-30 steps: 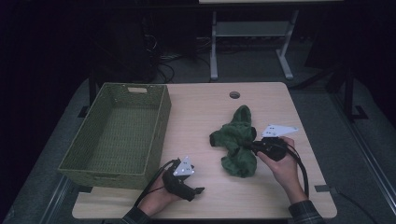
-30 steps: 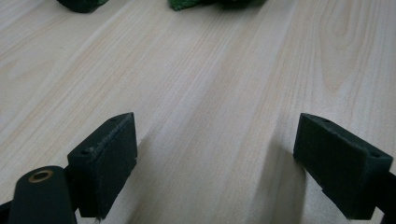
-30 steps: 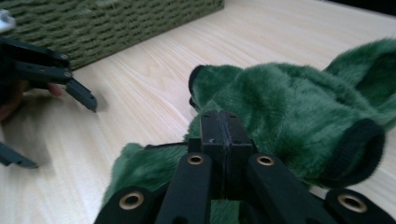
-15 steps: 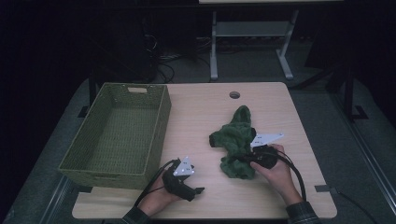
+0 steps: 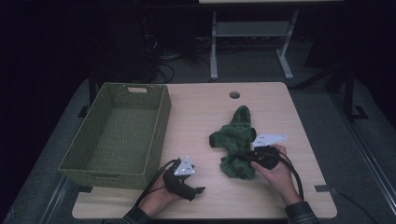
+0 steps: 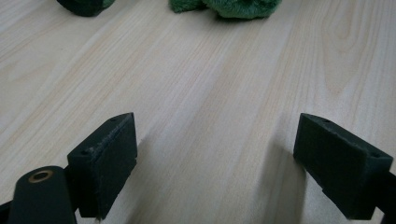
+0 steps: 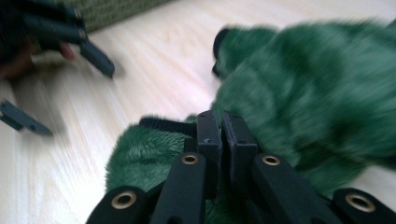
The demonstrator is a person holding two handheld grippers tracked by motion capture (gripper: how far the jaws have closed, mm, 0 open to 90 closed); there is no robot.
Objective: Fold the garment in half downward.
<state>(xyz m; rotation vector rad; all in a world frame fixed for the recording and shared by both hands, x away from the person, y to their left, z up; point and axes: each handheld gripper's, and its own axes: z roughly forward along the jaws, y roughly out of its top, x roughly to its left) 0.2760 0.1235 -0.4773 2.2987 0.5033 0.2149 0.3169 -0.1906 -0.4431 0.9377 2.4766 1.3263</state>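
A fuzzy dark green cloth (image 5: 236, 140) lies crumpled on the wooden table (image 5: 280, 107), right of centre. My right gripper (image 5: 243, 156) rests against its near right edge, and a hand holds it. In the right gripper view its jaws (image 7: 220, 122) are shut, pressed together above the green cloth (image 7: 303, 107); I see no fabric between them. My left gripper (image 5: 200, 189) lies low near the table's front edge, left of the cloth and apart from it. Its jaws (image 6: 215, 158) stand wide open over bare wood, with the cloth (image 6: 233, 7) farther off.
A green woven basket (image 5: 161, 126) with nothing inside stands on the table's left side. A round cable hole (image 5: 234, 94) sits near the far edge. Metal table legs and cables stand on the dark floor behind.
My right gripper has slid left and slightly nearer, from beside the cloth onto its near right edge. The left gripper has stayed in place.
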